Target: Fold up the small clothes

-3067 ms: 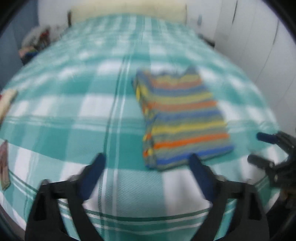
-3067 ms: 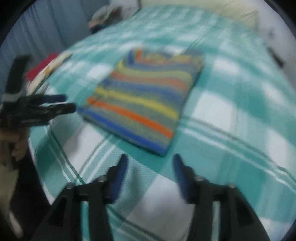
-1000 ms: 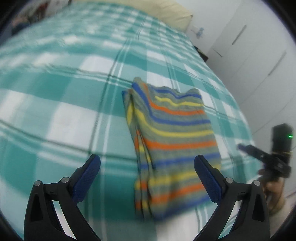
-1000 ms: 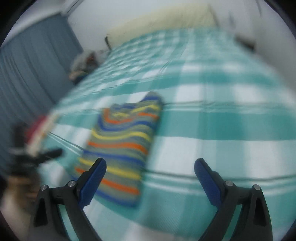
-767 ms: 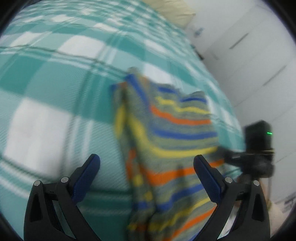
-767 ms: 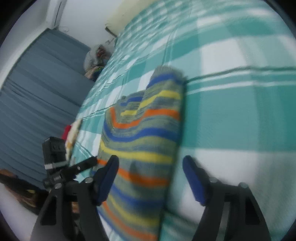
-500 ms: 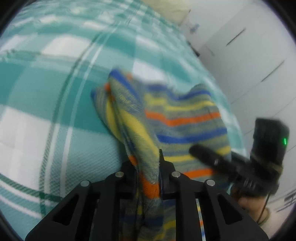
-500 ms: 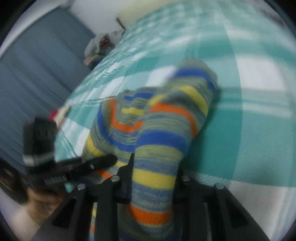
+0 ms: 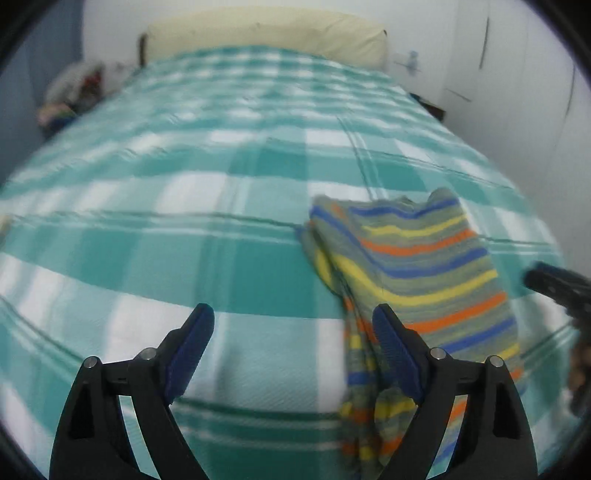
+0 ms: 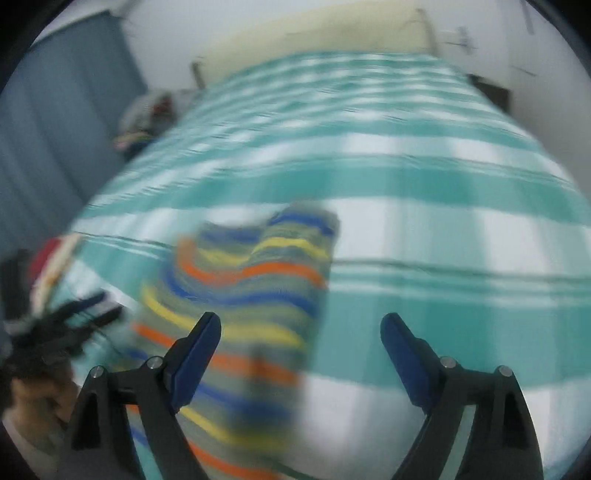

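A folded striped garment, grey with blue, yellow and orange bands, lies on the teal-and-white checked bedspread. In the left wrist view it is right of centre, running past my open, empty left gripper. In the right wrist view the garment lies left of centre, blurred, and my right gripper is open and empty over its right edge. Each gripper shows at the edge of the other's view: the right one, the left one.
A cream pillow lies at the head of the bed. White wardrobe doors stand to the right, a blue curtain to the left. A pile of clothes sits beside the bed. A red and cream item lies near the left edge.
Half a second ago both grippers were shut on the garment's edges. Now both are open and drawn back, and the garment lies on the bed.
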A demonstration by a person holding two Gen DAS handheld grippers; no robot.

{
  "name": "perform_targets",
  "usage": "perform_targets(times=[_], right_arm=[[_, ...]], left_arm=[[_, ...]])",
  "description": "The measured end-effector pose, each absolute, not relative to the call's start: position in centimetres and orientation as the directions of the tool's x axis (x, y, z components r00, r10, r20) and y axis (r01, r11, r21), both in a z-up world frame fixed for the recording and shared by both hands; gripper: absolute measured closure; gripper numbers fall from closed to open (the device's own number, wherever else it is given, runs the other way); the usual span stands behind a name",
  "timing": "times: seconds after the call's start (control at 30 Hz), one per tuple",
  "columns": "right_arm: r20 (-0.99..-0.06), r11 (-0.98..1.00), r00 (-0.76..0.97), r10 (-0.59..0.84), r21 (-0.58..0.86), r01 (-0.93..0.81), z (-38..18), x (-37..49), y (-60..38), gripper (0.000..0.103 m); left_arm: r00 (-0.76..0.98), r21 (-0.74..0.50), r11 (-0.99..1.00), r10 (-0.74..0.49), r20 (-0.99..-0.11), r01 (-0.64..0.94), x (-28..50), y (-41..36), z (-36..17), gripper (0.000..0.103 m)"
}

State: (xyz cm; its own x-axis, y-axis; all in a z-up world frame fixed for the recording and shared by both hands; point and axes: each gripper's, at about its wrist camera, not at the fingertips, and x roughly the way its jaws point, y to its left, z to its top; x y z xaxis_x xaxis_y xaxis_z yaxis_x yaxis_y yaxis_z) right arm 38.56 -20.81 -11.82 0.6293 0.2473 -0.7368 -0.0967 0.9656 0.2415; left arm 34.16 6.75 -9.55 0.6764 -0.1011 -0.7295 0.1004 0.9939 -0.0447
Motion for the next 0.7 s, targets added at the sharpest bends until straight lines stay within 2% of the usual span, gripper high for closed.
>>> perform_targets(times=[0.1, 0.17, 0.27, 0.4, 0.57, 0.7], right_arm=[[-0.750, 0.991, 0.650, 0.124, 0.129, -0.040, -10.9, 35.3, -21.8, 0.014], [-0.736, 0.995, 0.670, 0.096, 0.081, -0.053, -9.2, 33.1, -21.6, 0.011], [-0.693, 0.995, 0.715, 0.097, 0.040, -0.097, -5.4, 28.4, -19.8, 0.004], [-0.660, 0.987, 0.741, 0.127, 0.009, -0.161, -1.8, 23.1, -18.0, 0.003], [-0.661, 0.980, 0.736, 0.146, -0.005, -0.199, -0.6, 18.4, -15.6, 0.003], [-0.669, 0.985, 0.735, 0.109, -0.028, -0.172, -0.7, 15.4, -14.5, 0.003]], left_arm=[[0.754, 0.085, 0.995, 0.021, -0.656, 0.046, 30.8, 5.1, -6.4, 0.002], [0.778, 0.132, 0.991, 0.062, -0.625, 0.028, 29.0, 4.5, -4.5, 0.002], [0.793, 0.146, 0.989, 0.061, -0.606, 0.036, 25.7, 3.8, -1.8, 0.001], [0.807, 0.169, 0.984, 0.140, -0.574, -0.051, 20.9, 3.8, -0.6, 0.001], [0.721, 0.115, 0.993, 0.108, -0.684, -0.040, 18.2, 4.2, -1.6, 0.001], [0.715, 0.140, 0.988, 0.139, -0.685, -0.058, 15.9, 3.7, -1.5, 0.001]])
